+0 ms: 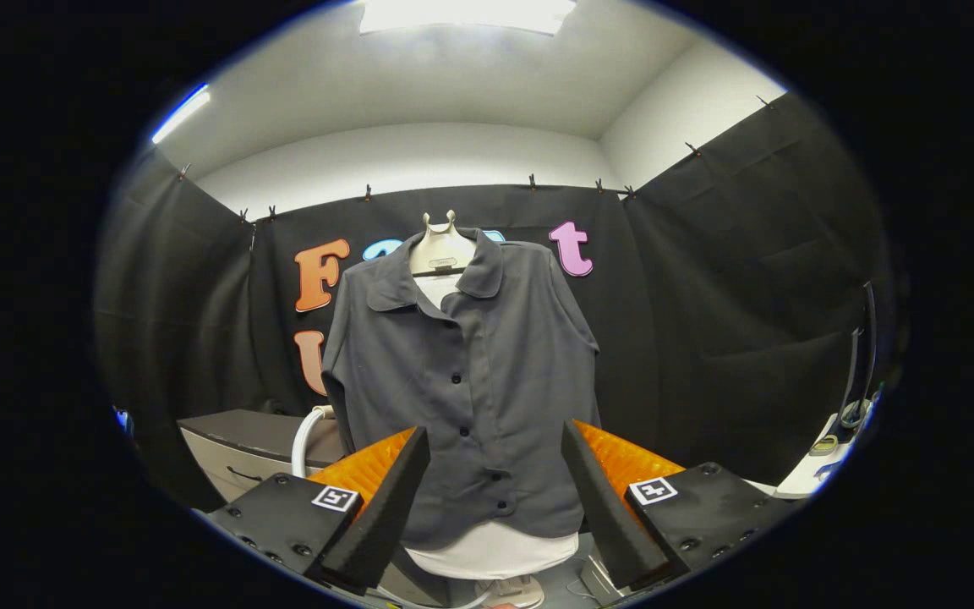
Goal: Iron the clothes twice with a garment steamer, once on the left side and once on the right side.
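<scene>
A dark grey button-up shirt (466,372) hangs on a pale mannequin torso (440,249), straight ahead of me and beyond my fingers. Its white base (491,554) shows under the hem, between the fingers. My gripper (495,448) is open, with nothing between its fingers, which frame the lower part of the shirt without touching it. A white curved hose or handle (305,436), perhaps part of the steamer, rises beside the shirt's left sleeve, behind my left finger.
A grey cabinet or drawer unit (242,444) stands low to the left of the shirt. At the far right a white surface (817,469) holds small items, beside dark upright poles (859,372). Black cloth walls close in on all sides.
</scene>
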The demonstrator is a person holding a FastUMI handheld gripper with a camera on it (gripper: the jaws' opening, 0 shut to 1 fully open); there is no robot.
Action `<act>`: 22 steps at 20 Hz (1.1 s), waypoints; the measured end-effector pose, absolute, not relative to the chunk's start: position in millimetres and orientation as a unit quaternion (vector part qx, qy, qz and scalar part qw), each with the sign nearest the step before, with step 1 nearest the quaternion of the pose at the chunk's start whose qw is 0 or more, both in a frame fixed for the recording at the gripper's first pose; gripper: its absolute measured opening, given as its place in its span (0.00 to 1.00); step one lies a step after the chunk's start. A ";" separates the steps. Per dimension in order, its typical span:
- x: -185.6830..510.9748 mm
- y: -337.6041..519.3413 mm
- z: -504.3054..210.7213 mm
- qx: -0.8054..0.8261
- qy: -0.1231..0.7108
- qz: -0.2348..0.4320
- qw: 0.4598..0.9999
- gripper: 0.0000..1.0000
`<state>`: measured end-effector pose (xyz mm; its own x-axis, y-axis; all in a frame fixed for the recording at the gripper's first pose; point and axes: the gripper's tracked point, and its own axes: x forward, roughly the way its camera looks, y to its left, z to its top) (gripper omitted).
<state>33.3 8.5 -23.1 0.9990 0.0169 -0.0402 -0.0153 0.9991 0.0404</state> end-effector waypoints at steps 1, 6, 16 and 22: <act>34.9 10.8 -22.4 0.021 0.020 0.010 1.000 1.00; 46.6 31.9 -10.5 0.003 0.019 0.027 0.999 0.99; 101.6 172.4 1.6 0.033 0.013 0.132 0.991 0.98; 167.3 280.3 -10.2 0.060 0.051 0.199 0.977 0.98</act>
<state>167.3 280.3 -10.2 0.9158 0.3945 -0.0754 -0.3824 0.9138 0.1368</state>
